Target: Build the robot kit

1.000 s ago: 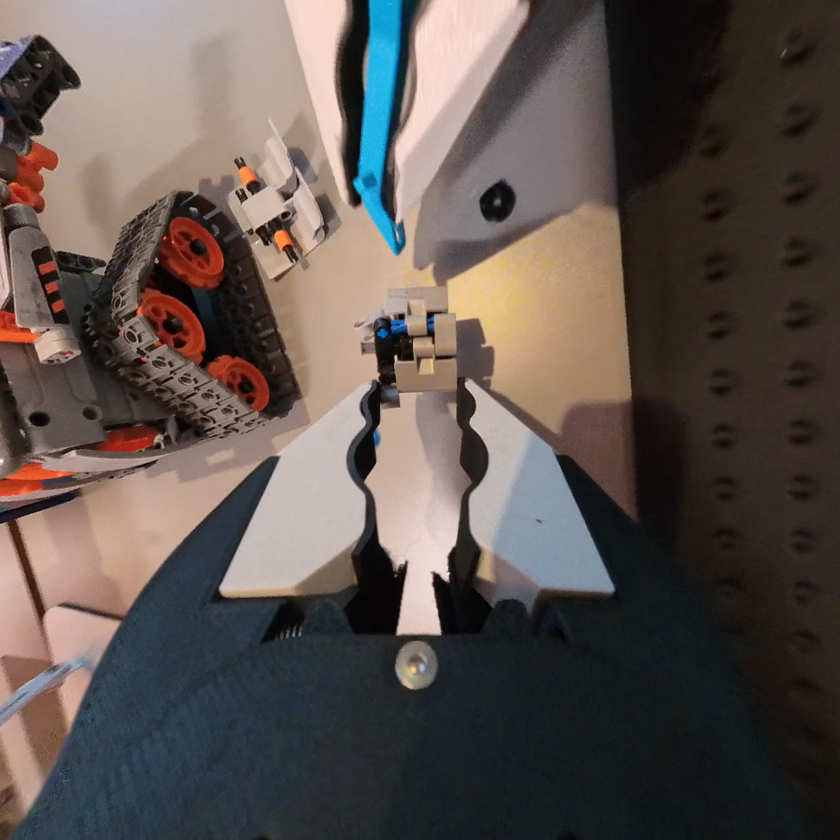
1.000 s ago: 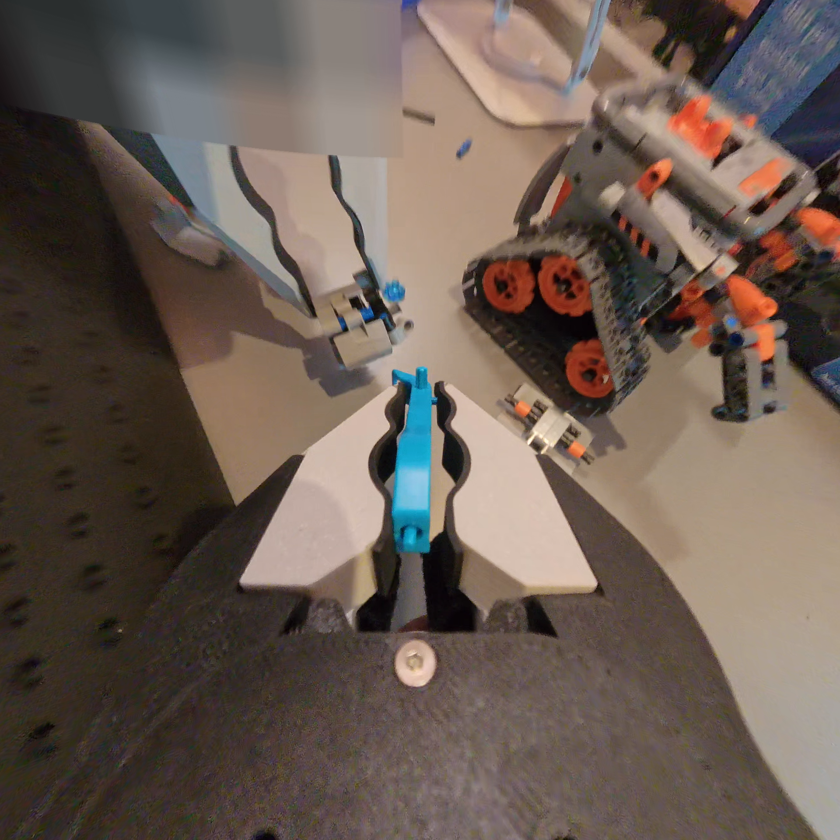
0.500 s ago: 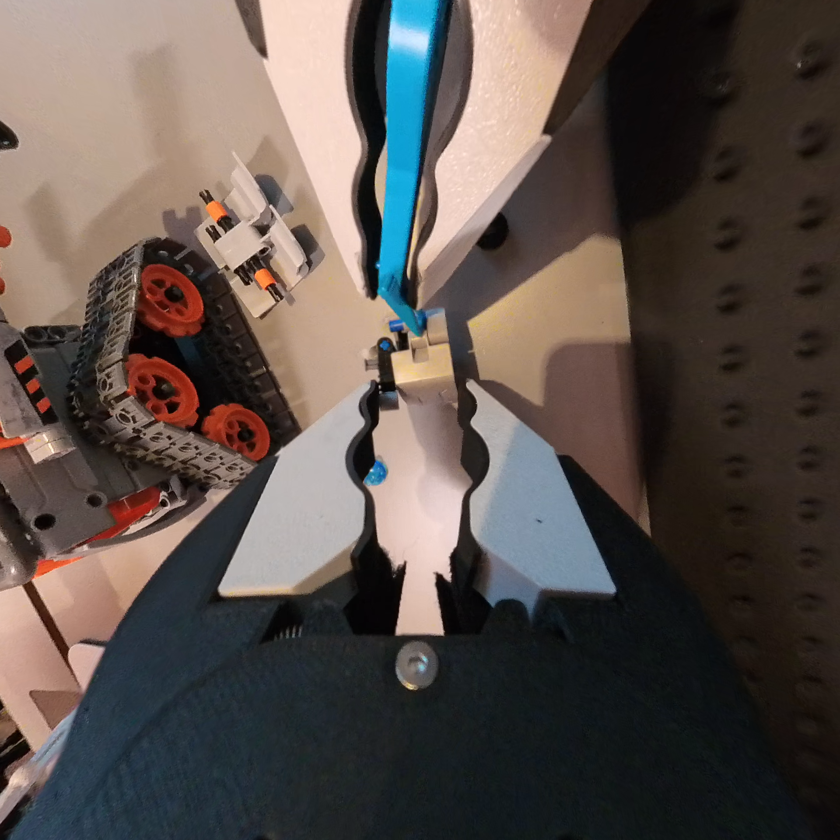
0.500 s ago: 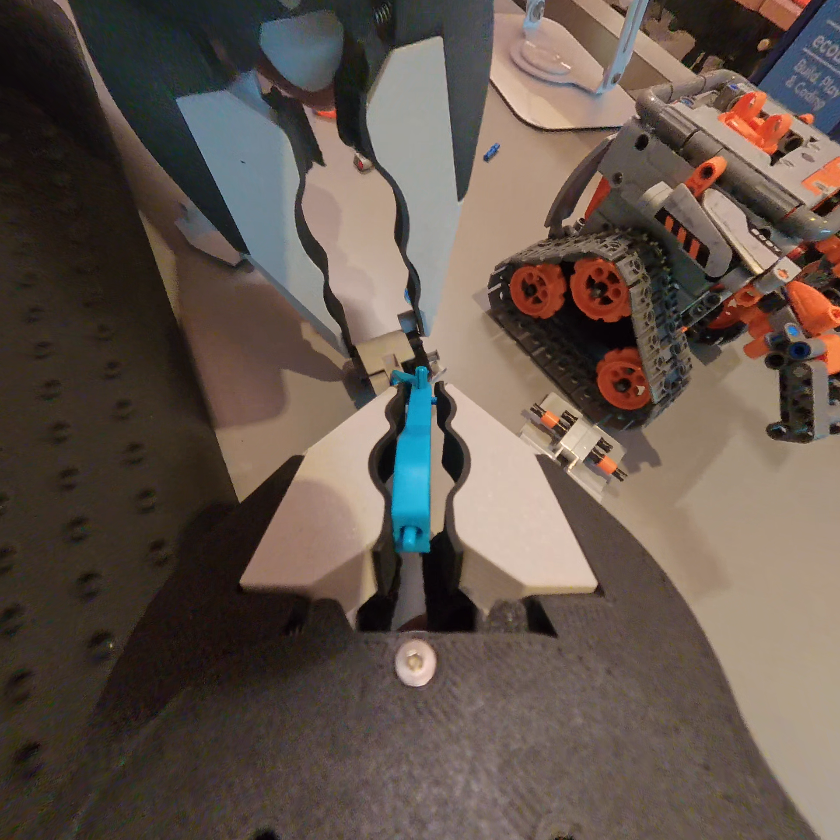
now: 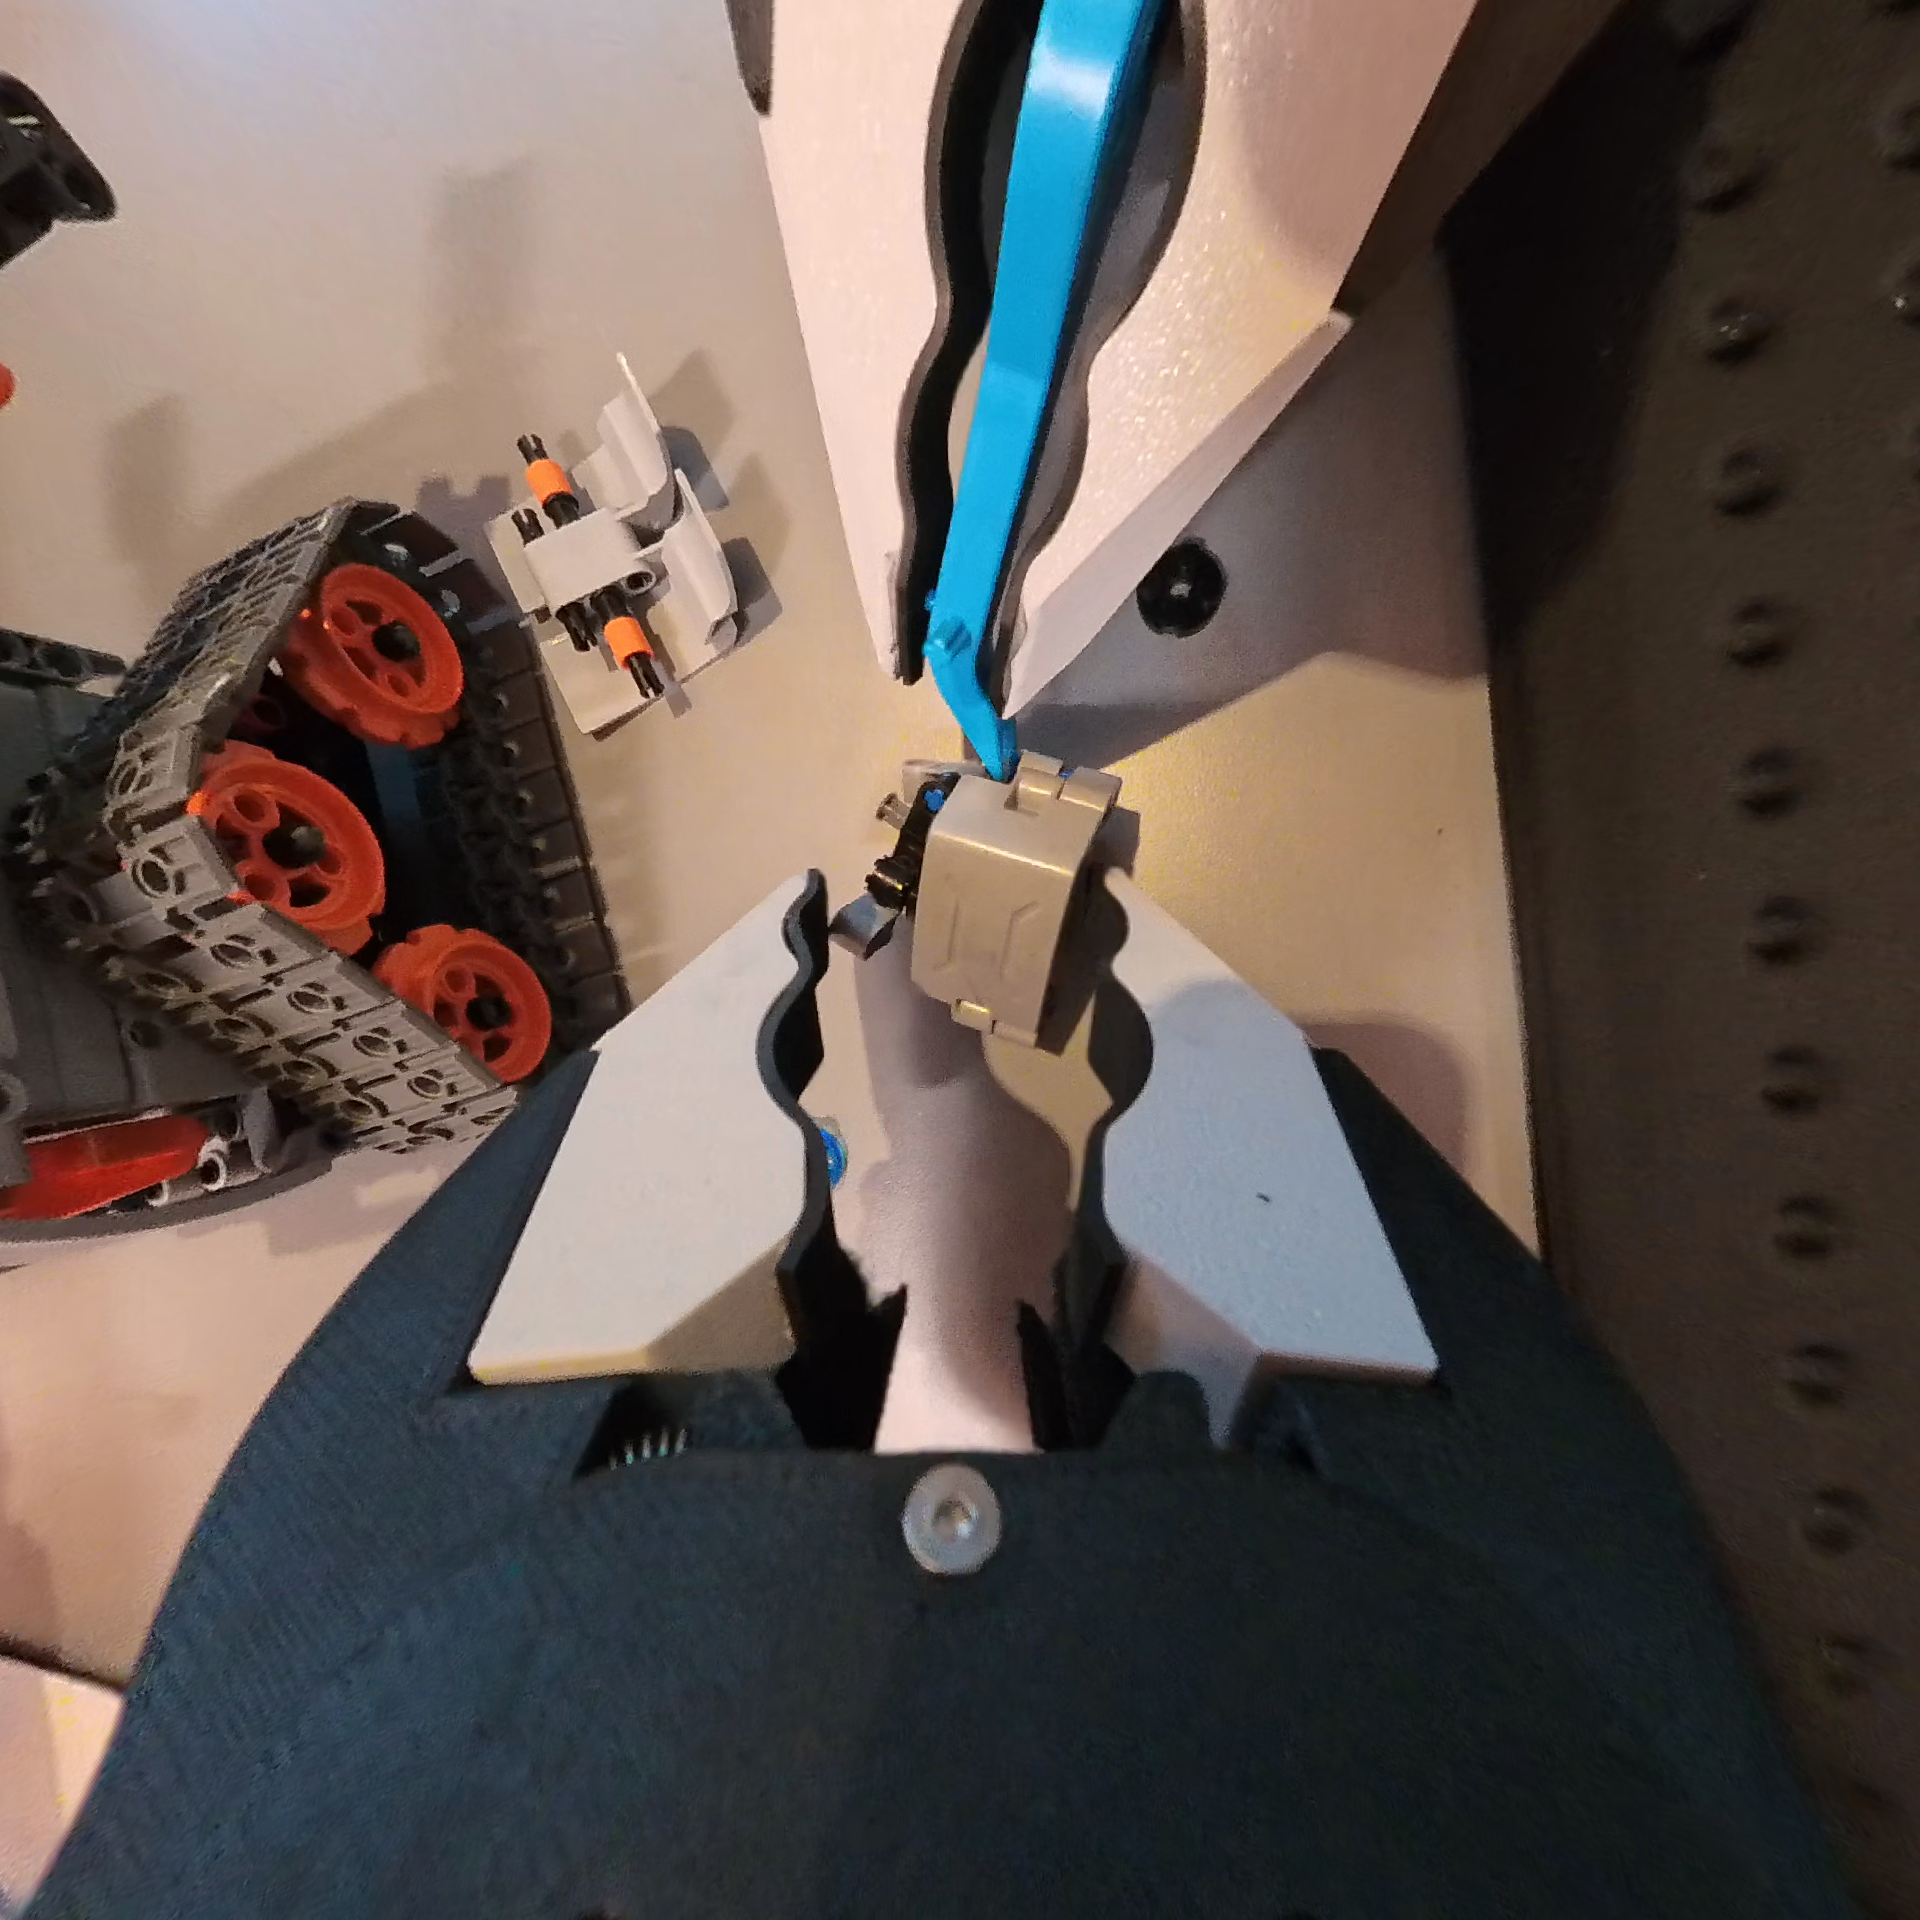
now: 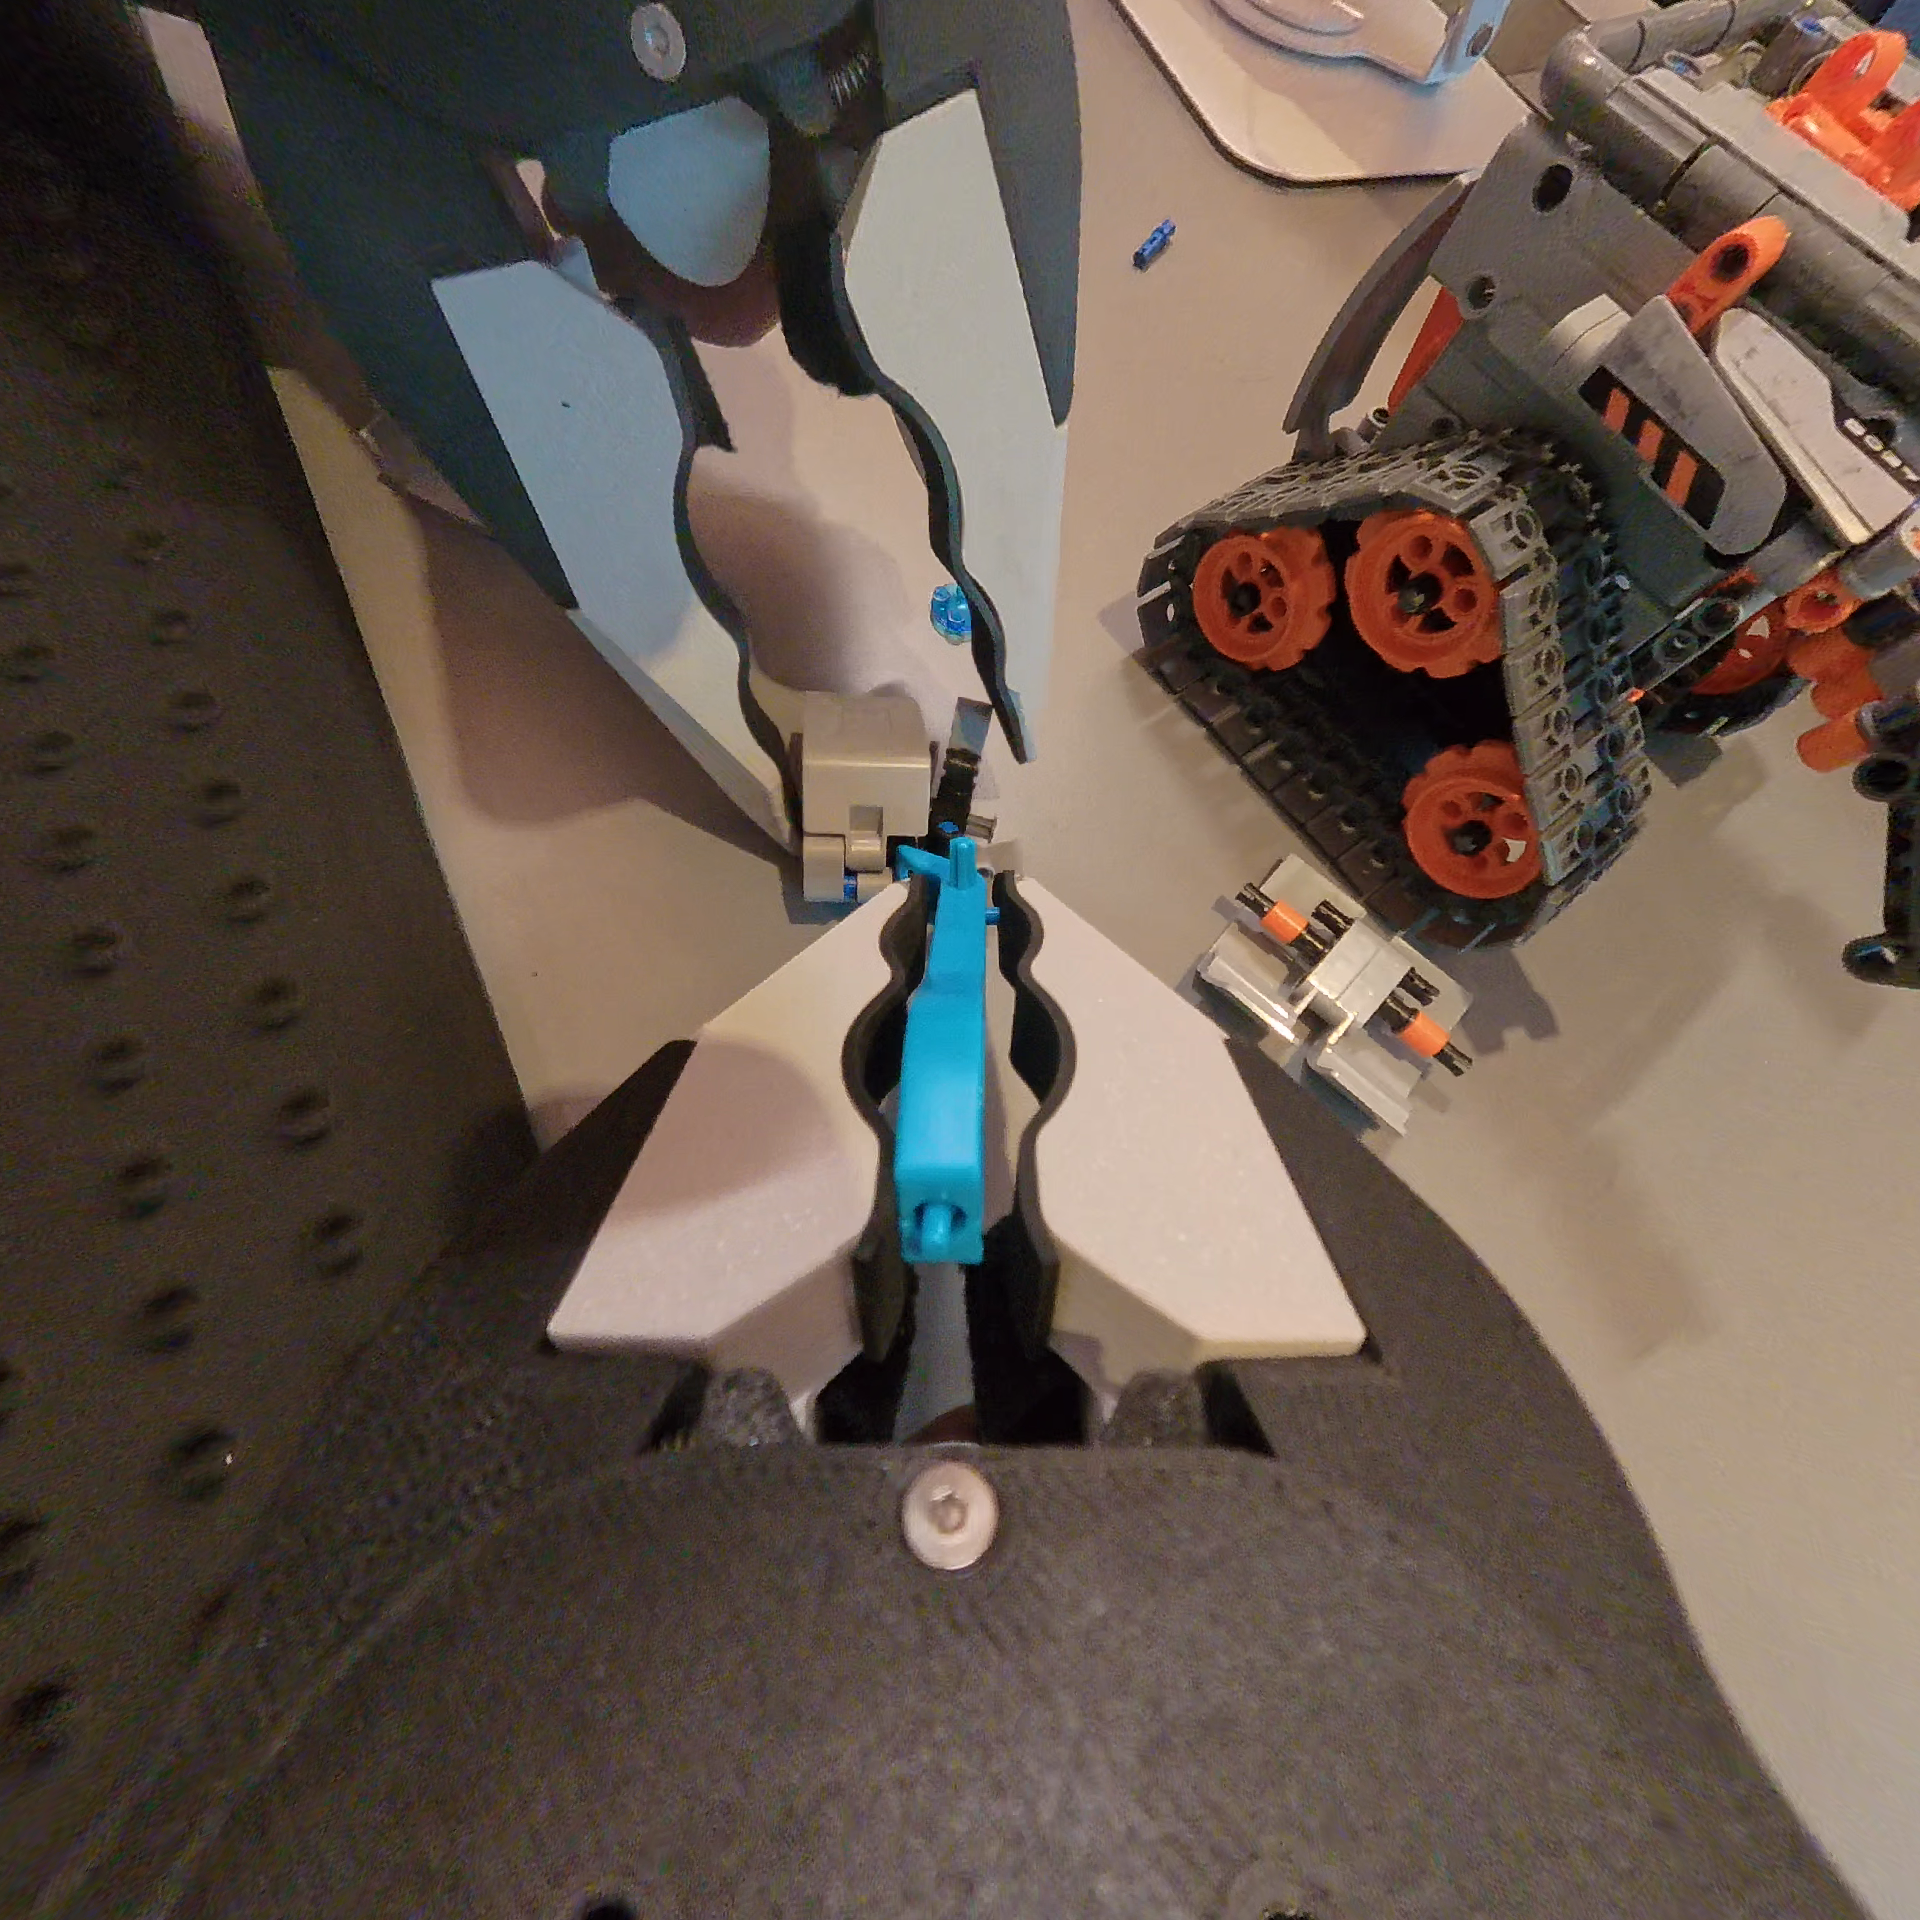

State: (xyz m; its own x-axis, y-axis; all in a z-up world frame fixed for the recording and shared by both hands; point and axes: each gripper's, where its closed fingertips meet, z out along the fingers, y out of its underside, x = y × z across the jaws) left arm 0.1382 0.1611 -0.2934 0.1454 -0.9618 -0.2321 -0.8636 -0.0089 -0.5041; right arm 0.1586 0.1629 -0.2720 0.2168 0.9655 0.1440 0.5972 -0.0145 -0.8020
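A small grey brick assembly [image 5: 997, 914] with black and blue pins lies on the pale table, between the fingertips of my left gripper [image 5: 961, 894]. The left gripper is open, and the assembly rests against its right finger. My right gripper [image 6: 951, 894] is shut on a blue lever-shaped brick tool [image 6: 940, 1039]. The tool's tip touches the far end of the assembly [image 6: 862, 769]. In the left wrist view the tool [image 5: 1039, 364] comes down from the top. In the right wrist view the left gripper [image 6: 904, 779] faces mine.
A grey tracked brick vehicle [image 5: 270, 852] with orange wheels stands beside the assembly and also shows in the right wrist view [image 6: 1392, 686]. A small grey piece with orange bushes [image 6: 1340, 987] lies near it. A blue round stud [image 6: 948, 623] and a blue pin [image 6: 1151, 244] lie loose. A dark perforated panel [image 5: 1714, 935] borders the table.
The right gripper has moved in with the blue tool until its tip meets the grey assembly. The left gripper has moved forward around the assembly, which has turned and tilted.
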